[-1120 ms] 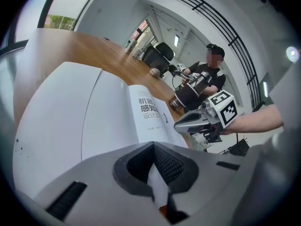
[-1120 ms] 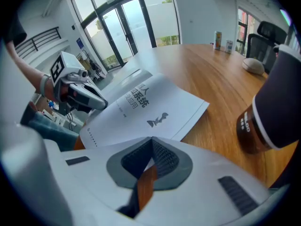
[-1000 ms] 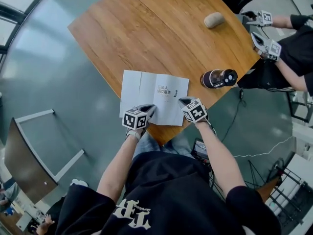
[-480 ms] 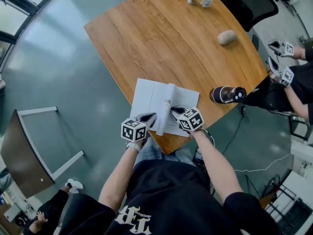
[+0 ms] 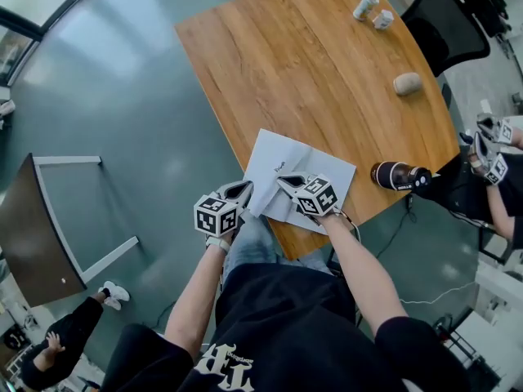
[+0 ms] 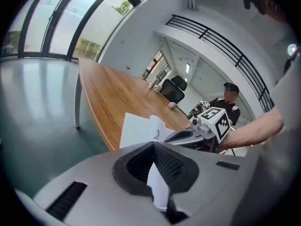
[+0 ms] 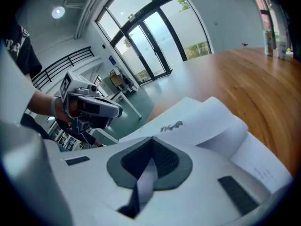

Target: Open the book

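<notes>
2 tools | left tool [image 5: 245, 188] pinches book page [image 5: 263, 163] | right tool [image 5: 283, 180] too | page swung leftward

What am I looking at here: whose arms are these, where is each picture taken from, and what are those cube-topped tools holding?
There is no robot arm. A person holds a two-jaw gripper in each hand, and the marker cubes are part of the grippers. The wide picture comes from a camera on the person's head, looking steeply down. The other two come from cameras riding on each gripper, looking along its jaws. On the wooden table lie a white book, lying open, a dark bottle on its side, a roundish beige lump and two cans at the far end. The left gripper and the right gripper are each shut on a page of the book.
</notes>
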`<action>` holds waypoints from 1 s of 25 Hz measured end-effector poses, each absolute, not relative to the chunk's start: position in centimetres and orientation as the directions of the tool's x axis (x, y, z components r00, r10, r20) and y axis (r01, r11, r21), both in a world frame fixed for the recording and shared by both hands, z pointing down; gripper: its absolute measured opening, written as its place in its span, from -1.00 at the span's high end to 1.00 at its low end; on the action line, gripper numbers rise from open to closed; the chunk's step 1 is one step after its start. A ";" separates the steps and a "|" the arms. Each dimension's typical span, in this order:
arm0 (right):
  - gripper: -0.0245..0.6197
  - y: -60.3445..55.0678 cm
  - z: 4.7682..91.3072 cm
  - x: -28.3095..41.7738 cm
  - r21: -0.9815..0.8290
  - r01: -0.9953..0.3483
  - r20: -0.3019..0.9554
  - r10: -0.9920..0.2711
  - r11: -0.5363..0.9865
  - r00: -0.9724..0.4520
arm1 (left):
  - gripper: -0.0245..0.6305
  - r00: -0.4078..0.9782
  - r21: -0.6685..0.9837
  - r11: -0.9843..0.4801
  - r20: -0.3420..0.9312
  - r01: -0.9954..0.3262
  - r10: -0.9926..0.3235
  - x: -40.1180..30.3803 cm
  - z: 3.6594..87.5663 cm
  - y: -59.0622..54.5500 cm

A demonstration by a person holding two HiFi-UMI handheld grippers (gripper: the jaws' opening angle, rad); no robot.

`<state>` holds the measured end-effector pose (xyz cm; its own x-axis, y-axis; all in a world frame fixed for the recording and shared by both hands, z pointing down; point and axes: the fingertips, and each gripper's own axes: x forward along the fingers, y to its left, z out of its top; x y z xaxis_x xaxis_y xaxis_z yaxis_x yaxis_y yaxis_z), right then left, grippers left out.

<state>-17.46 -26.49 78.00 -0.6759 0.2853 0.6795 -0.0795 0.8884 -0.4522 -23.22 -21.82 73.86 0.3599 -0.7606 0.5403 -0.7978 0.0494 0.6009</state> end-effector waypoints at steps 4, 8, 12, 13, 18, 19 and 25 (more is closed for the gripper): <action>0.96 -25.4 78.0 -20.1 -0.474 -0.016 0.657 0.342 0.880 -0.671 | 0.91 0.318 0.562 0.041 0.524 -0.826 -0.790 -24.4 71.5 -21.4; 0.96 -25.1 77.9 -23.0 -0.506 0.024 0.621 0.383 0.862 -0.684 | 0.91 0.350 0.535 -0.024 0.516 -0.844 -0.782 -23.1 70.6 -21.7; 0.96 -25.2 78.4 -24.6 -0.542 0.040 0.598 0.418 0.839 -0.684 | 0.91 0.421 0.545 -0.080 0.537 -0.835 -0.731 -19.9 72.4 -22.3; 0.96 -25.3 78.7 -24.9 -0.544 0.032 0.603 0.417 0.838 -0.680 | 0.91 0.430 0.552 -0.076 0.550 -0.831 -0.716 -19.6 73.5 -22.5; 0.96 -25.9 78.9 -25.6 -0.523 0.008 0.625 0.390 0.852 -0.676 | 0.91 0.468 0.555 -0.051 0.644 -0.830 -0.604 -19.5 79.7 -22.5; 0.96 -26.3 78.4 -25.6 -0.515 -0.001 0.624 0.375 0.857 -0.686 | 0.91 0.477 0.554 -0.053 0.659 -0.831 -0.582 -19.6 80.4 -22.4; 0.96 -29.9 74.8 -22.4 -0.424 -0.117 0.645 0.209 0.898 -0.735 | 0.91 0.551 0.583 -0.106 0.671 -0.805 -0.496 -20.1 81.9 -21.9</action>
<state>-22.45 -29.86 74.81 -0.7347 0.2088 0.6454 -0.1168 0.8983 -0.4236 -20.09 -21.87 81.86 0.5511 -0.4961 0.6709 -0.8054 -0.1060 0.5831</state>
